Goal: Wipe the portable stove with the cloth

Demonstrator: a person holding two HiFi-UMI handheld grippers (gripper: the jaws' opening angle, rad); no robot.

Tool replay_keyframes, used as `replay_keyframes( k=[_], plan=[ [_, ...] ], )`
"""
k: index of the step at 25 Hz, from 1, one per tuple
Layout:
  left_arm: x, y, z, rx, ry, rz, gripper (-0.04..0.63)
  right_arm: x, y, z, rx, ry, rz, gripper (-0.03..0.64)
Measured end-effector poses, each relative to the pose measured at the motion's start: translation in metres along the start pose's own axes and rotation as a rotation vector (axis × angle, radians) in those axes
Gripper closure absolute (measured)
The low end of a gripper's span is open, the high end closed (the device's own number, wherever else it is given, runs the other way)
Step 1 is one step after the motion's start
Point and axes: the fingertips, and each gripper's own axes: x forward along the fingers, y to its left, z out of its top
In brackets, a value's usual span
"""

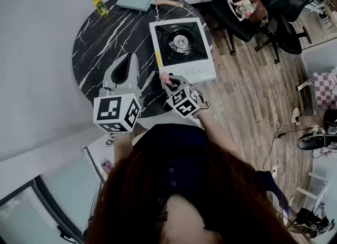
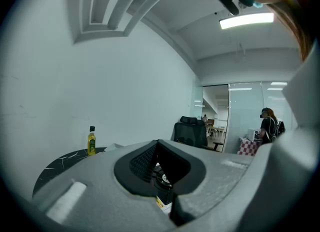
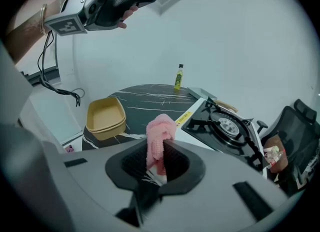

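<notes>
The right tool (image 1: 165, 80) reaches forward low over the surface (image 1: 105, 40), jaws clamped on the pink cloth (image 3: 161, 131) - its bunched end is just beside the near left corner of the portable stove (image 1: 181, 42), which sits by the surface's right edge. The left tool (image 1: 129, 59) hovers higher, level, jaws together and empty.

Readable text: none that I can make out.
Portable stove (image 1: 185, 69): yellow sticker (image 3: 185, 117) on its edge, print too small; front-panel marks illegible too.
Bottle (image 1: 98, 2): label blurred, unreadable from here.
</notes>
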Motion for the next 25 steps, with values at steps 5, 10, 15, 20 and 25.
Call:
replay_keyframes(
  k=[5, 10, 15, 20, 25],
  plan=[
    [0.001, 0.003, -0.001, -0.007, -0.001, 0.0, 0.585, 0.004, 0.012, 0.003, 0.003, -0.001, 0.057, 0.557],
    [0.003, 0.009, -0.002, -0.024, -0.001, 0.004, 0.585, 0.005, 0.013, 0.003, 0.006, 0.001, 0.082, 0.557],
    [0.004, 0.014, -0.008, -0.04, 0.003, 0.003, 0.586, 0.009, 0.012, 0.006, -0.008, 0.009, 0.047, 0.557],
    [0.002, 0.025, -0.009, -0.056, 0.008, 0.014, 0.586, 0.02, 0.003, 0.014, 0.054, 0.047, 0.012, 0.557],
    [0.001, 0.037, -0.009, -0.06, 0.014, 0.019, 0.586, 0.029, -0.007, 0.02, 0.07, 0.088, -0.039, 0.557]
  ],
)
